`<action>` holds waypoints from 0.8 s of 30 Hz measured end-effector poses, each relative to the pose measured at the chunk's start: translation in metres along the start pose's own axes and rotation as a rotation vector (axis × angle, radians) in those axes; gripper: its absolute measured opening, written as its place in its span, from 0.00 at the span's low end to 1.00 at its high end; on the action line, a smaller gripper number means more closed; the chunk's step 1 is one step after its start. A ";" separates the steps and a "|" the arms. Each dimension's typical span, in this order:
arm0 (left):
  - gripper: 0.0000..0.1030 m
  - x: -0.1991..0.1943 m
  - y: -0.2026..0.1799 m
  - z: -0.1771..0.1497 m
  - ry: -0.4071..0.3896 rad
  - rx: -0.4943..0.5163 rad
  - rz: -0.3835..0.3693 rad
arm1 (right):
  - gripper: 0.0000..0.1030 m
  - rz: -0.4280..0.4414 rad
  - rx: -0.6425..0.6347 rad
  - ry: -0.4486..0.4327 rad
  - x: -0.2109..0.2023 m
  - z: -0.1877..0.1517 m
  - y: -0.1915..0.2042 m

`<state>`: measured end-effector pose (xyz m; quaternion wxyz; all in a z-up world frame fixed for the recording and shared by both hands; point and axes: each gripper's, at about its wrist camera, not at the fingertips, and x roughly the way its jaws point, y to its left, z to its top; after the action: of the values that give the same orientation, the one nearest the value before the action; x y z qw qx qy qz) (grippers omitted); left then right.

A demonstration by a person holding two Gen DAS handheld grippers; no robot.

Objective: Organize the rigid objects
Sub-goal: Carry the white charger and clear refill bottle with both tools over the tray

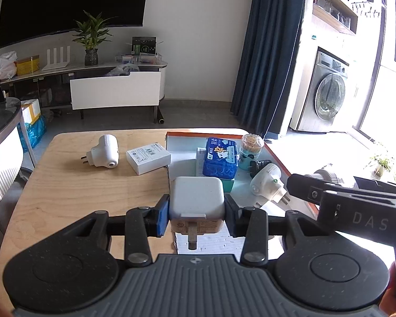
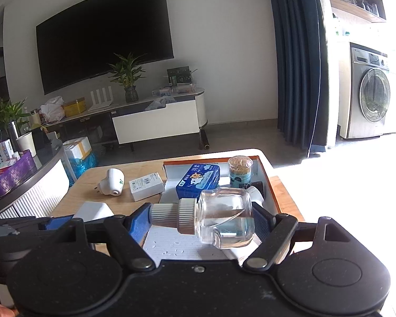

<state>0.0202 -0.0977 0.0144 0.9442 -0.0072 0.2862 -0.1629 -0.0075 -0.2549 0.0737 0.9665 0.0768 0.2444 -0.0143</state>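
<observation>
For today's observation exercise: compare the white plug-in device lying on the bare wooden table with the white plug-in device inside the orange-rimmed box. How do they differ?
The white plug-in device on the wooden table lies in the open beside a white carton; the white plug-in device in the orange-rimmed box lies among other items.

The table device's prongs point left, the boxed one's point right.

A green spot shows on the boxed device in the left wrist view, none on the table one.

Both are white, rounded and lying on their sides.

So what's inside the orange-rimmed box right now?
In the box: a blue pack, a toothpick jar, a black plug and a white plug-in. A carton under the pack is mostly covered; the near floor is hidden by the grippers' loads.
</observation>
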 end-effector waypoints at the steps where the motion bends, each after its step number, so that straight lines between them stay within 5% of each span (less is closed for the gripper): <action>1: 0.41 0.001 -0.001 0.000 0.001 0.003 -0.003 | 0.90 -0.003 0.002 0.000 0.000 0.000 -0.001; 24: 0.41 0.029 -0.017 0.008 0.049 0.016 -0.050 | 0.90 -0.061 0.036 0.018 0.021 0.008 -0.029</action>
<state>0.0420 -0.1238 0.0075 0.9326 -0.0026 0.3075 -0.1889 0.0124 -0.2848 0.0666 0.9618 0.0869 0.2551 -0.0473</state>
